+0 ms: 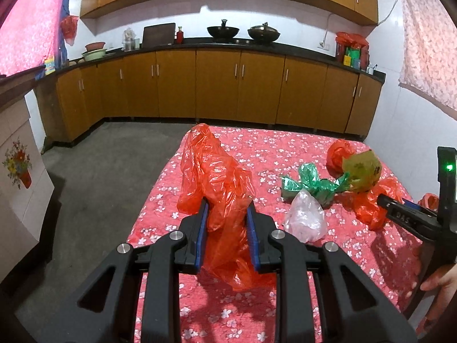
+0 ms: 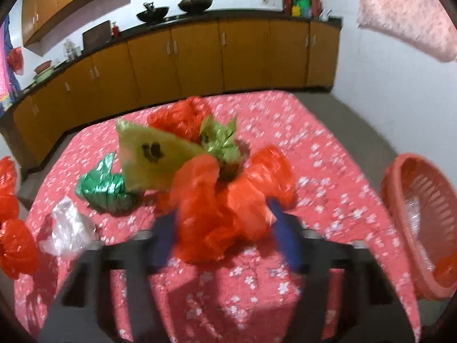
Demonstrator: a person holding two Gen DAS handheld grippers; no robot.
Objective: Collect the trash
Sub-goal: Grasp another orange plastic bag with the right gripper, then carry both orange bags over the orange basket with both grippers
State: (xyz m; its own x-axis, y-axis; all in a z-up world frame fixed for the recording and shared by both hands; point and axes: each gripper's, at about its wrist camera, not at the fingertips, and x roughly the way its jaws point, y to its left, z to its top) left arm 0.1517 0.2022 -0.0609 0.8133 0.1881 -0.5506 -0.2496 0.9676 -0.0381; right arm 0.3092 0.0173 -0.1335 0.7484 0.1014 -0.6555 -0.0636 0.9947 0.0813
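Ahead of the left claw (image 1: 227,208) and off to its right, loose bags crowd the flowered red cloth of the worktop (image 1: 160,200): a clear plastic bag (image 1: 305,220) just right of the claw, a knotted green bag (image 1: 311,184) beyond that, then a yellow-green bag (image 1: 362,168) leaning against a balled red bag (image 1: 337,154) farther off. Nothing stands between this claw and that litter.

In the left view, the right claw's body near the picture's right edge carries pale letters that look like "DAS", too small to be sure, with a small green light above them. The yellow-green bag (image 2: 154,154) bears a dark printed mark that cannot be read.

The left claw is clamped on a long red bag (image 1: 217,183), which rises crumpled between its blue pads and trails down onto the cloth beneath. The right claw (image 2: 225,220), blurred, has a crumpled orange-red bag (image 2: 217,214) between its blue pads; both pads appear to meet the plastic, though the blur leaves it unclear how firmly they press.

To the right of the right claw, at the worktop's edge, stands a pink slatted basket (image 2: 411,188) with clear and red plastic already inside. Far ahead runs a dark kitchen counter (image 1: 257,46) with two woks.
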